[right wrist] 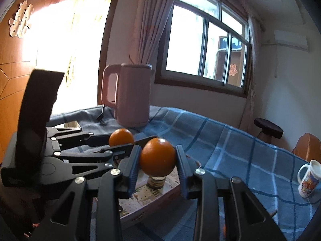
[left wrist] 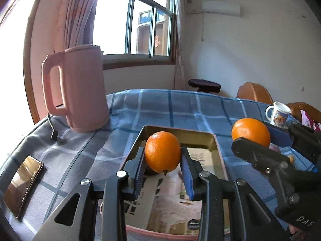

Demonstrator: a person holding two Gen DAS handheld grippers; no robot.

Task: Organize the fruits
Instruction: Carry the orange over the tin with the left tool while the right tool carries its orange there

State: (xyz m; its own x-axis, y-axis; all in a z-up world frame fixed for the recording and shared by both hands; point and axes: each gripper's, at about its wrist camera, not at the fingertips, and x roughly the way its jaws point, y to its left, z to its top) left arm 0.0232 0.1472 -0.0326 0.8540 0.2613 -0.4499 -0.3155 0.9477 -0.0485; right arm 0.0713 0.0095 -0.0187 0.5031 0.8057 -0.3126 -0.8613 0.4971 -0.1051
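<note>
Left wrist view looks across a blue plaid tablecloth (left wrist: 180, 108) whose far edge curves off at 12 o'clock under the window, with bare cloth open between the tall pink plastic kettle (left wrist: 80, 88) at 10 o'clock and the white printed mug (left wrist: 277, 113) at 3 o'clock. A dark glossy phone (left wrist: 23, 184) lies flat at 8 o'clock near the table's left edge. Below the left gripper (left wrist: 163, 154) sits a shallow gold-walled rectangular tray (left wrist: 178, 134), its far rim at 12 o'clock just behind the fruit. That gripper pinches a round, glossy orange (left wrist: 162, 151), stem nub pointing down, blue pads pressed on both its sides, held over the tray. At 3 o'clock the right gripper (left wrist: 252, 138) clamps a second round orange (left wrist: 250, 131), just beyond the tray's right rim. From the right wrist, this second fruit sits dead centre between the pads, hanging above the tray's near corner, with open cloth stretching away toward 2 o'clock.
</note>
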